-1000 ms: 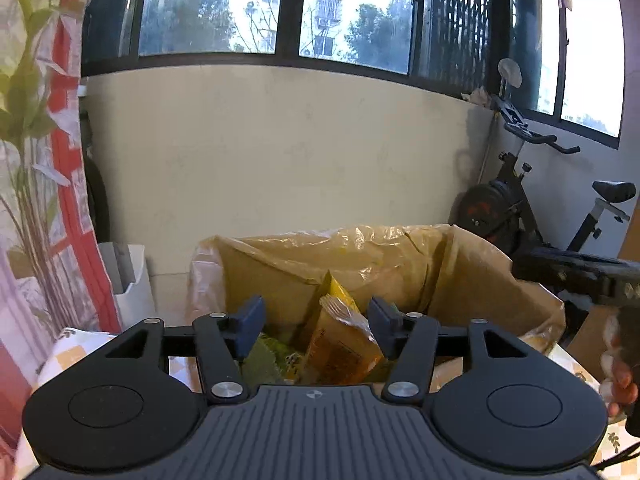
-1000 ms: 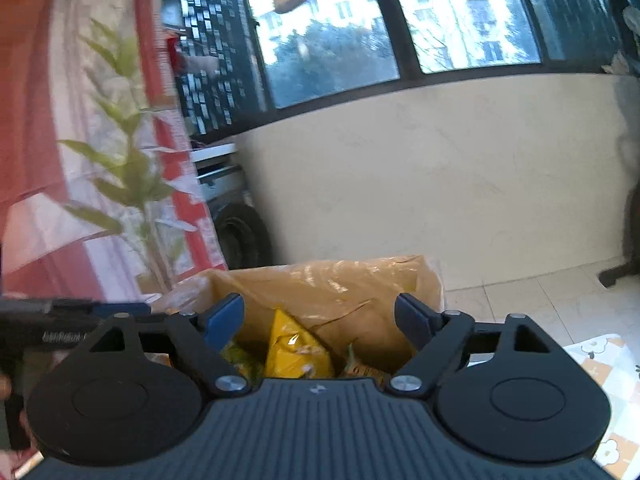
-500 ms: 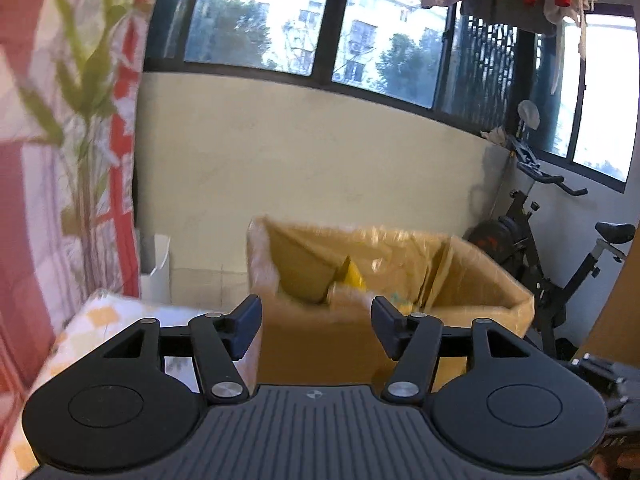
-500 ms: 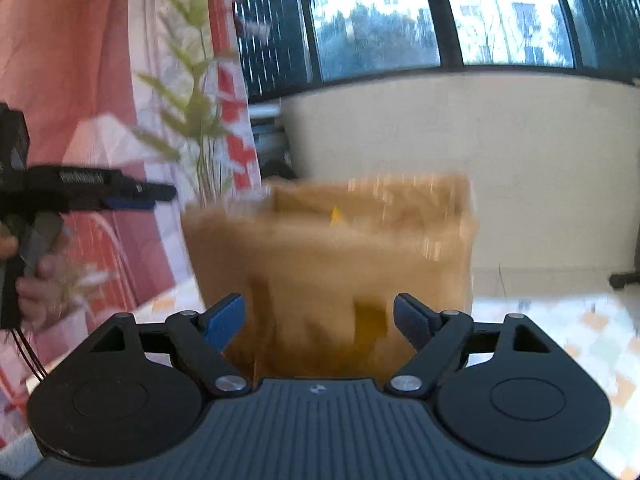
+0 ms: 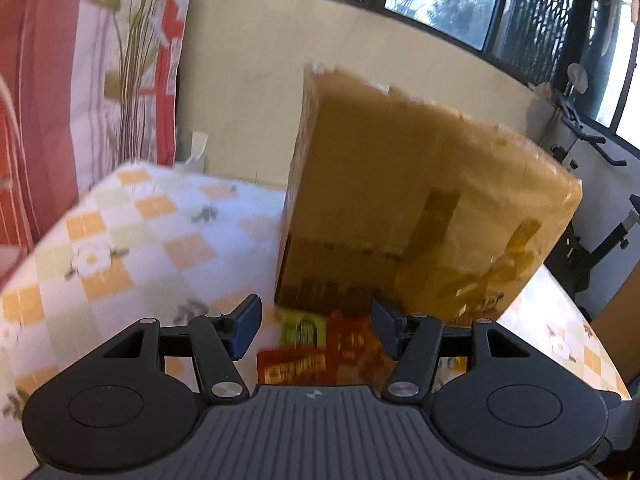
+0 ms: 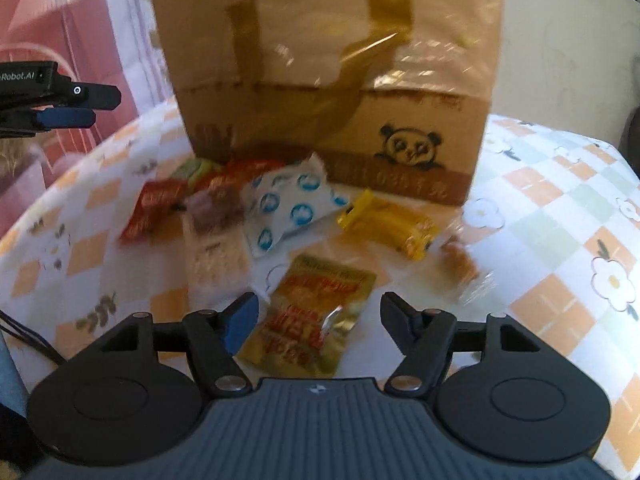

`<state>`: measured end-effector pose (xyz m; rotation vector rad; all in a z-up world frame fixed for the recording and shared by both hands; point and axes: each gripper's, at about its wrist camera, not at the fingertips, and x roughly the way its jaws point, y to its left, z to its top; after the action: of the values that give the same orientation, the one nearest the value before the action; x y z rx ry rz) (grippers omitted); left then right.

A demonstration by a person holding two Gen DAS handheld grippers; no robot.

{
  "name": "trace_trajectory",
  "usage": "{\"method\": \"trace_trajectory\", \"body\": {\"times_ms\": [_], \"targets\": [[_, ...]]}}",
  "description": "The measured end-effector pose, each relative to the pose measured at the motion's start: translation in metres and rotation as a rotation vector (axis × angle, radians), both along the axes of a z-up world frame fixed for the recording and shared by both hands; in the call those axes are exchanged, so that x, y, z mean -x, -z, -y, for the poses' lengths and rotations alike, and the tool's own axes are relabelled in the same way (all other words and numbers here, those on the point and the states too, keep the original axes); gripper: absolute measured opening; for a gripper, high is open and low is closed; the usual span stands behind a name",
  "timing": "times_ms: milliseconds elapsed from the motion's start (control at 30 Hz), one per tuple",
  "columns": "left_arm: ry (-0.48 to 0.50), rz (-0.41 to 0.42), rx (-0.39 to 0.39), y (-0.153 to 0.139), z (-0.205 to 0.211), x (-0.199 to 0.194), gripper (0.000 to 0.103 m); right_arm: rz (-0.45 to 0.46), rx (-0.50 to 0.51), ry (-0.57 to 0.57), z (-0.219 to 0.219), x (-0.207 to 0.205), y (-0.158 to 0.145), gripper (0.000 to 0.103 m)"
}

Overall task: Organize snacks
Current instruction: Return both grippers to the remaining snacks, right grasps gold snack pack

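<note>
A brown cardboard box (image 6: pixel 332 80) with a panda drawing stands on the checked tablecloth (image 6: pixel 560 208). Loose snack packets lie in front of it: a gold-and-red packet (image 6: pixel 316 320), a white packet with blue circles (image 6: pixel 292 204), a yellow packet (image 6: pixel 388 220) and a red packet (image 6: pixel 156 208). My right gripper (image 6: pixel 320 316) hovers over the gold-and-red packet, which lies between the closing jaws; the pads are not touching it. My left gripper (image 5: pixel 316 320) is open above a green packet (image 5: pixel 302 330) and a red packet (image 5: pixel 292 366) at the foot of the box (image 5: pixel 420 208). From the right wrist view the left gripper (image 6: pixel 100 106) reaches in from the left.
A clear packet of pale biscuits (image 6: pixel 216 252) and a clear-wrapped brown snack (image 6: pixel 460 264) also lie on the cloth. A red-striped curtain (image 5: pixel 60 100) hangs on the left. An exercise bike (image 5: pixel 600 200) stands at the right by the windows.
Both grippers dropped from above the box's open top to the table in front of it. The snacks inside went out of sight; the loose packets came into view. The right jaws narrowed.
</note>
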<state>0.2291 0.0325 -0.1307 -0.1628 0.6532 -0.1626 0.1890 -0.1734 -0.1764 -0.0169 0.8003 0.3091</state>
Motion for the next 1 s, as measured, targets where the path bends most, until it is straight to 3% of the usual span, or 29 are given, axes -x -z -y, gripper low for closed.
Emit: {"method": "trace_trajectory", "body": {"times_ms": [167, 267, 433, 533, 700, 1000], "targets": [[0.003, -0.038, 0.007, 0.015, 0.003, 0.006, 0.063, 0.028, 0.083, -0.041, -0.014, 0.005, 0.012, 0.072], [0.003, -0.056, 0.006, 0.021, 0.011, 0.015, 0.063, 0.044, 0.081, -0.04, -0.012, 0.006, 0.014, 0.07], [0.002, -0.084, 0.025, 0.028, 0.017, 0.016, 0.063, 0.073, 0.079, -0.03, 0.0, 0.009, 0.013, 0.049], [0.009, -0.112, 0.033, 0.036, 0.022, 0.018, 0.063, 0.081, 0.077, -0.033, 0.006, 0.008, 0.013, 0.047], [0.027, -0.135, 0.023, 0.043, 0.031, 0.02, 0.063, 0.101, 0.078, -0.042, 0.011, 0.003, 0.014, 0.047], [0.031, -0.156, 0.008, 0.045, 0.038, 0.018, 0.063, 0.097, 0.065, -0.031, 0.012, -0.003, 0.016, 0.054]]}}
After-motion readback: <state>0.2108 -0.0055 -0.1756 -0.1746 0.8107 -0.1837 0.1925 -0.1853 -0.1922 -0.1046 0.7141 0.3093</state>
